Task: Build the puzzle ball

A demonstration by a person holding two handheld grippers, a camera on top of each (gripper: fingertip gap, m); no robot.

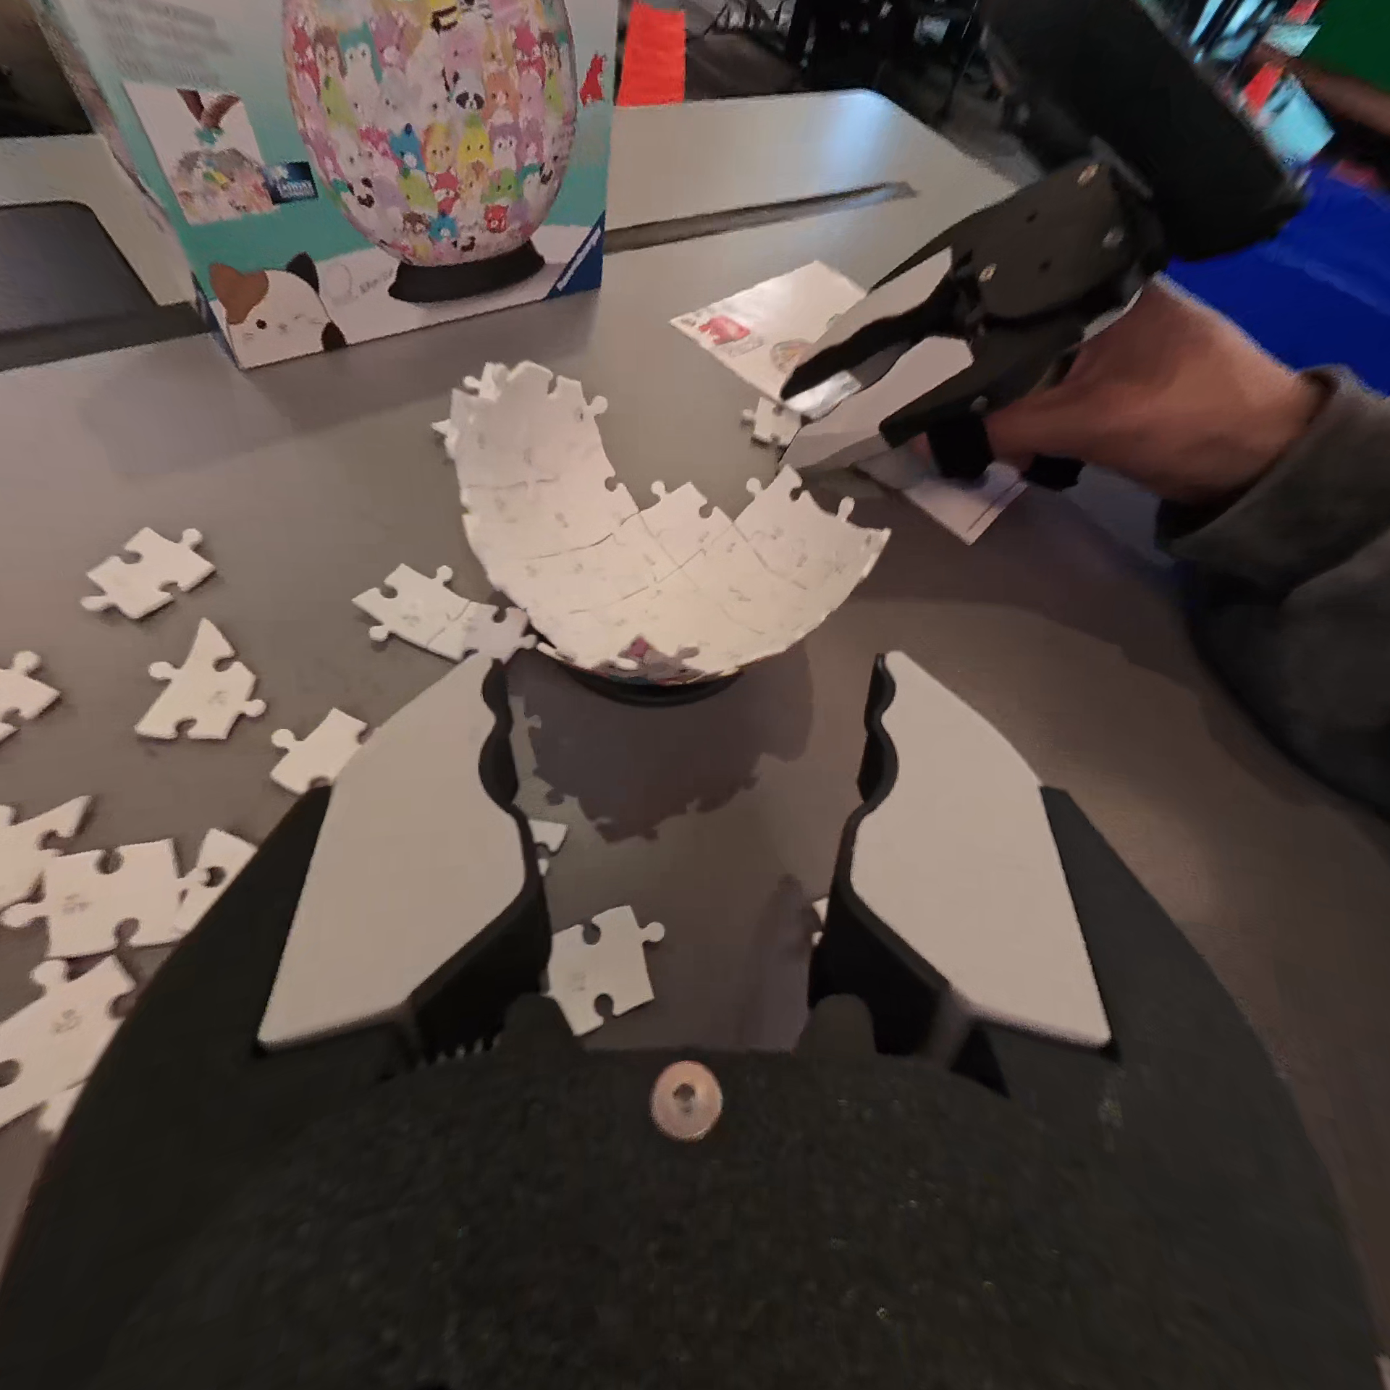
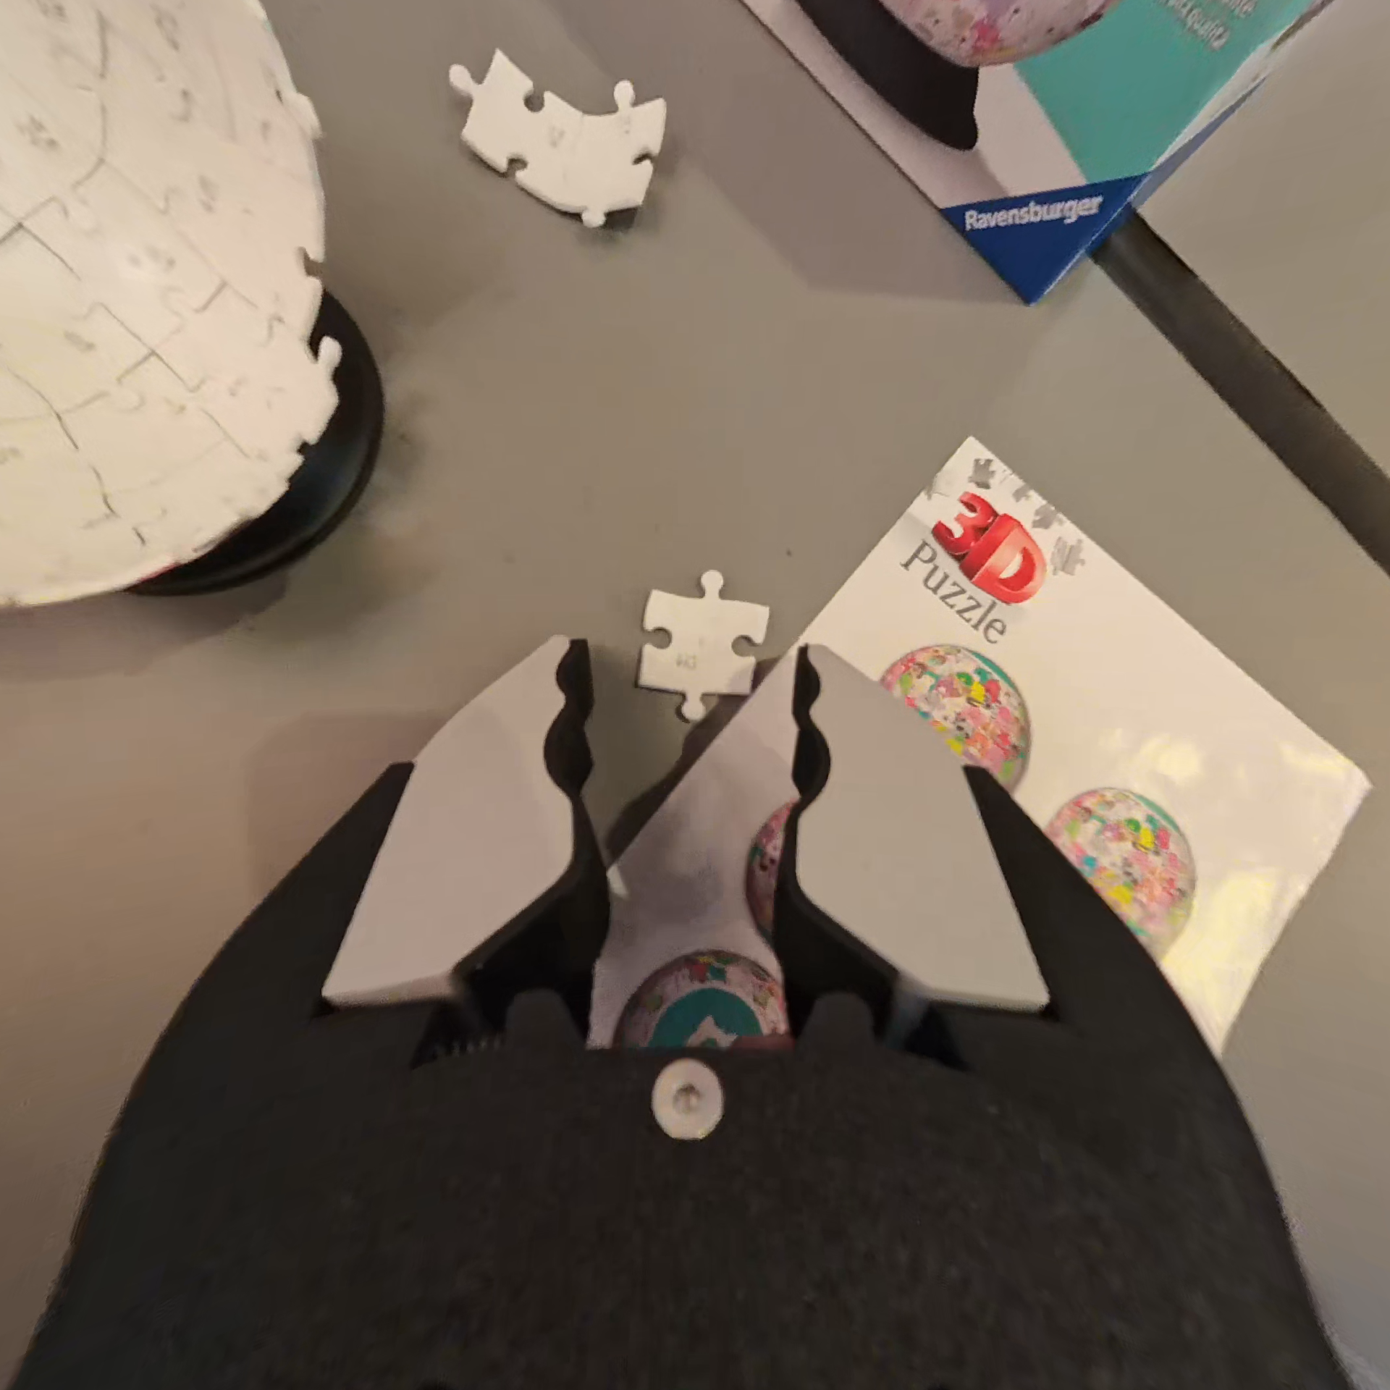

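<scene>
White half-built puzzle ball (image 1: pixel 647 556), open bowl shape, on black stand (image 2: pixel 331 451)

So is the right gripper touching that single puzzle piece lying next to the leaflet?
Apart. The right wrist view shows the right gripper open, the single puzzle piece lying flat on the table just beyond its fingertips, with grey table visible between.

Half-built white puzzle ball (image 1: pixel 639 556) on stand (image 1: pixel 654 688)
</scene>
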